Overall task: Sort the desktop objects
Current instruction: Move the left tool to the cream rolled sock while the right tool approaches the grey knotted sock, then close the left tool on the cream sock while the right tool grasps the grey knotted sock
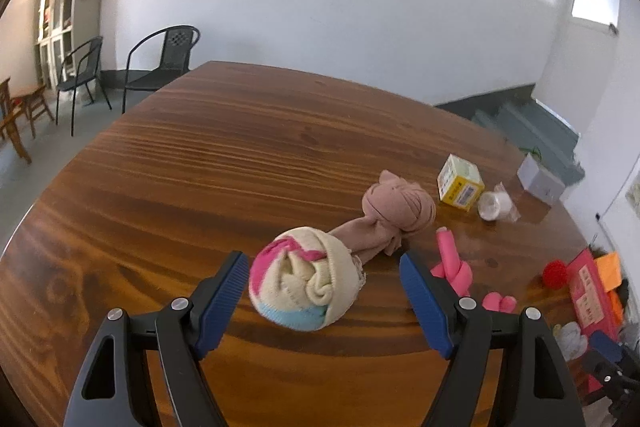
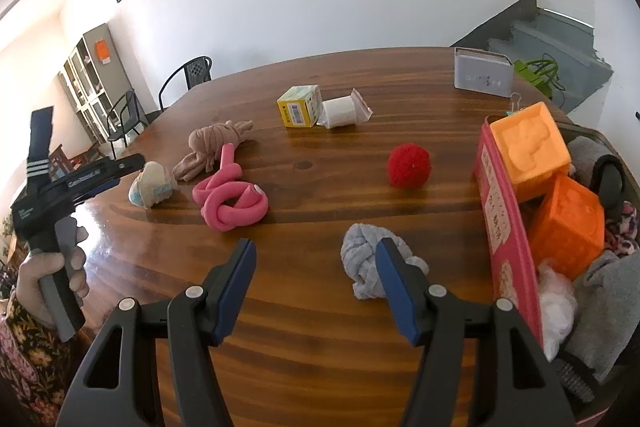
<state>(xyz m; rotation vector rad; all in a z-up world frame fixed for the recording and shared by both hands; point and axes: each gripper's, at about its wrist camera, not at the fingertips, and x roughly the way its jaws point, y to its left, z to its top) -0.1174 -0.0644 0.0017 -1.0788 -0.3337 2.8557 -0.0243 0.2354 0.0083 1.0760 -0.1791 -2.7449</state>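
1. The left gripper (image 1: 322,281) has its blue fingers (image 1: 226,301) wide apart. A rolled sock ball (image 1: 306,281), cream with pink and light blue, sits on the table between them. Neither finger touches it.
2. Just behind that ball lies a tan sock bundle (image 1: 394,213). It has a round knot on top and a tail that reaches down to the cream ball.
3. To the right of the left gripper is a pink foam tube (image 1: 454,263) tied in a knot.
4. Farther back are a yellow box (image 1: 460,183) and a small white roll (image 1: 494,205), right next to each other.
5. The right gripper (image 2: 316,285) is also wide apart and holds nothing. A crumpled light blue cloth (image 2: 362,263) lies on the table by its right finger, partly hidden behind it.
6. A fuzzy red ball (image 2: 410,165) sits alone on the wooden table (image 2: 320,347), past the cloth.
7. On the right is a bin with a pink side (image 2: 506,227). Inside it are two orange blocks (image 2: 532,151), one above the other, and some gray and white soft things.
8. A gray box (image 2: 483,77) stands at the far edge of the table.
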